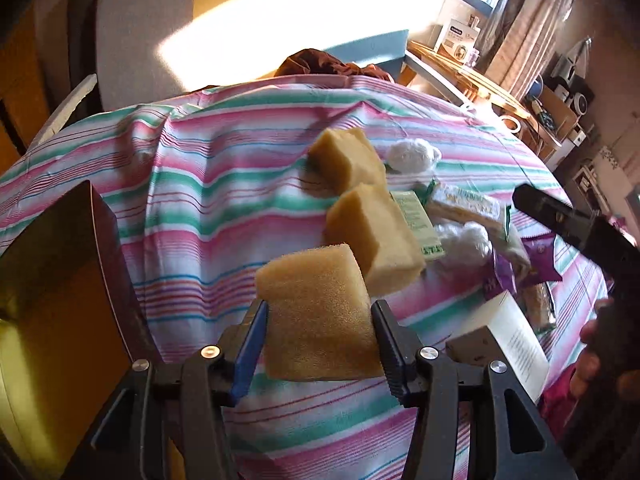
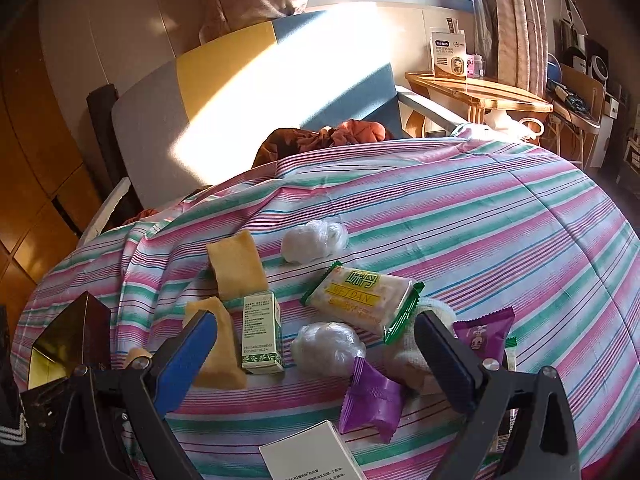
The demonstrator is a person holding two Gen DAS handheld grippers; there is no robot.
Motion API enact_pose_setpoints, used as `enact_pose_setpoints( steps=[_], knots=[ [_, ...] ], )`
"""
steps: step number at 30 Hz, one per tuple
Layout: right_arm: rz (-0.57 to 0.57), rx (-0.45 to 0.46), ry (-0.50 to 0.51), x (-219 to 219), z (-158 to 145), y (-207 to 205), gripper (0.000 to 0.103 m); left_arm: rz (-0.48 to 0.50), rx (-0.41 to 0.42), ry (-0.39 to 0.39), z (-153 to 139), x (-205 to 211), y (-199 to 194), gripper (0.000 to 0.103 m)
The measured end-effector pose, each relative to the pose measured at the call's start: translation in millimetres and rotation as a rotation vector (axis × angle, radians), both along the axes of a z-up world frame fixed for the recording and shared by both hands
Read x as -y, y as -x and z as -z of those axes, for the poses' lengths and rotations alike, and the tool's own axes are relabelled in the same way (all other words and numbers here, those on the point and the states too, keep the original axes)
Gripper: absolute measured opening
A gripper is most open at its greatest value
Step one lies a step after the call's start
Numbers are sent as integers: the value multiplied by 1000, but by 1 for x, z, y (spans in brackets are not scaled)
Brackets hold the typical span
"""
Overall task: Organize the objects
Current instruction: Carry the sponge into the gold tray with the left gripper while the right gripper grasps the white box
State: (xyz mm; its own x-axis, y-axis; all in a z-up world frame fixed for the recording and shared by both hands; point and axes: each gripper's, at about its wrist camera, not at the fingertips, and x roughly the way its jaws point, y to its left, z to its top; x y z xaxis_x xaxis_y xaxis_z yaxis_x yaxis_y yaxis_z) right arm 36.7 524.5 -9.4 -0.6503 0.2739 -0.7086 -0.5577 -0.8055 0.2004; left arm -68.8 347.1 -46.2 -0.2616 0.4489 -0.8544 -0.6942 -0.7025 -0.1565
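Between our left gripper's (image 1: 318, 332) closing jaws sits a sponge (image 1: 316, 312) — gripped, lifted just beside the gold box (image 1: 60, 264). Right gripper (image 2: 316, 344) hangs wide, empty. Next — the box, we judge.

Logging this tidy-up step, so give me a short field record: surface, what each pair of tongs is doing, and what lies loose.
surface: striped cloth
left tongs: shut on a yellow sponge
right tongs: open, holding nothing
loose sponges: two
other items: green carton, snack pack, purple sachet, dark box
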Motion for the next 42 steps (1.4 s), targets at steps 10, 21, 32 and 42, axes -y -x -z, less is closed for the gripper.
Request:
enact_pose_setpoints(
  steps=[10,21,32,42],
  knots=[
    [-6,-6,39,-5,2,-1,98,-23,50,14,36,-1,-11,53],
    [-71,19,88,-3,10,1,88,5,-58,-72,-11,38,-45,53],
    [-186,175,99,24,18,5,78,-73,-119,-102,-37,120,-60,53],
    [-235,382,52,34,36,-36,77,-168,-123,-167,-47,178,-55,53]
  ],
)
